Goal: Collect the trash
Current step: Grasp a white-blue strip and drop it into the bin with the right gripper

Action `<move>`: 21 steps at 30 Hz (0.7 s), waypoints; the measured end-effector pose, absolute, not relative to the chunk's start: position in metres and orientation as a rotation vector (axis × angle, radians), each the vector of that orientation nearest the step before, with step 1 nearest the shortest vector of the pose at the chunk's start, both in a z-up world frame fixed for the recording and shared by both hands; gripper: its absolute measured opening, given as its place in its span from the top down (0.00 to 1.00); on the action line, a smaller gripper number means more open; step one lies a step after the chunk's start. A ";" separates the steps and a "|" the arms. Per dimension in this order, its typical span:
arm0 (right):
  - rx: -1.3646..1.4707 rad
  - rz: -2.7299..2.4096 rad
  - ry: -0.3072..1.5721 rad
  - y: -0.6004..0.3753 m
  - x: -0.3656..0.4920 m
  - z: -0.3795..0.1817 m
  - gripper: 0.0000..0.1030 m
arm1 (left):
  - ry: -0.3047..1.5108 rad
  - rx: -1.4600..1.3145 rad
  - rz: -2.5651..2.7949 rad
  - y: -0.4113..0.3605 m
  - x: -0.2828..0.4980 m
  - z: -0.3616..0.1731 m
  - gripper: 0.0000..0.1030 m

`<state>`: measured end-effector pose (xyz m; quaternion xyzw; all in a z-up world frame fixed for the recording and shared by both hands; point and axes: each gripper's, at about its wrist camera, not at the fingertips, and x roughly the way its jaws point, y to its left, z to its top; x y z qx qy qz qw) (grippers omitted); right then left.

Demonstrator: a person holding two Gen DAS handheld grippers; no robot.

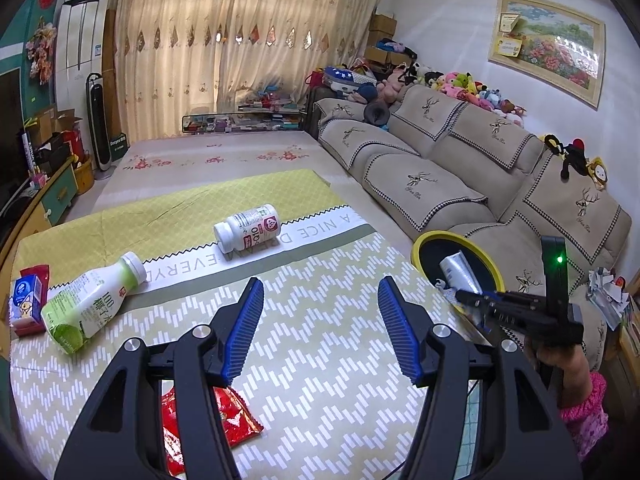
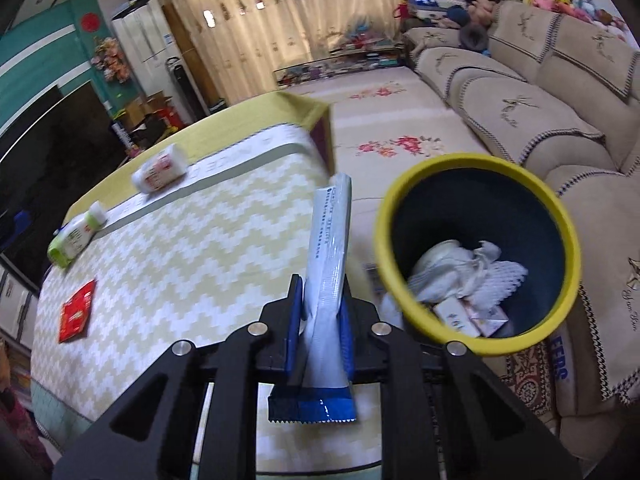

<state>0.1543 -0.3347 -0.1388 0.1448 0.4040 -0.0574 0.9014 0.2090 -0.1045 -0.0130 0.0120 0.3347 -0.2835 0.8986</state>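
The silver sachet (image 2: pixel 329 248), pinched low by your right claw (image 2: pixel 320 332), could topple short of the yellow bin (image 2: pixel 476 168); your left claw (image 1: pixel 320 320) hangs spread and empty.

Silver-blue sachet (image 2: pixel 329 248) upright in right claw (image 2: pixel 319 330), beside yellow-rimmed bin (image 2: pixel 476 168)

We see soft daylight glowing through the curtains (image 1: pixel 240 52), glare on the framed picture (image 1: pixel 548 44), strong fisheye bending with dark corners, and motion blur across the right wrist view beyond our gripper (image 2: pixel 318 332)
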 end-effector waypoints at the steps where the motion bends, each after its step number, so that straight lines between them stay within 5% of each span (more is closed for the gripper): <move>1: 0.301 -0.136 0.835 -0.342 0.155 -0.140 0.84 | 0.696 0.021 -0.584 -0.104 0.209 -0.014 0.42; 17: 0.279 -0.357 0.897 -0.428 0.193 -0.174 0.81 | 0.736 -0.008 -0.538 -0.099 0.204 -0.030 0.32; 19: 0.279 -0.377 0.909 -0.433 0.197 -0.178 0.65 | 0.735 -0.008 -0.535 -0.098 0.204 -0.030 0.32; 21: 0.269 -0.397 0.904 -0.434 0.197 -0.177 0.59 | 0.733 -0.012 -0.533 -0.096 0.204 -0.030 0.30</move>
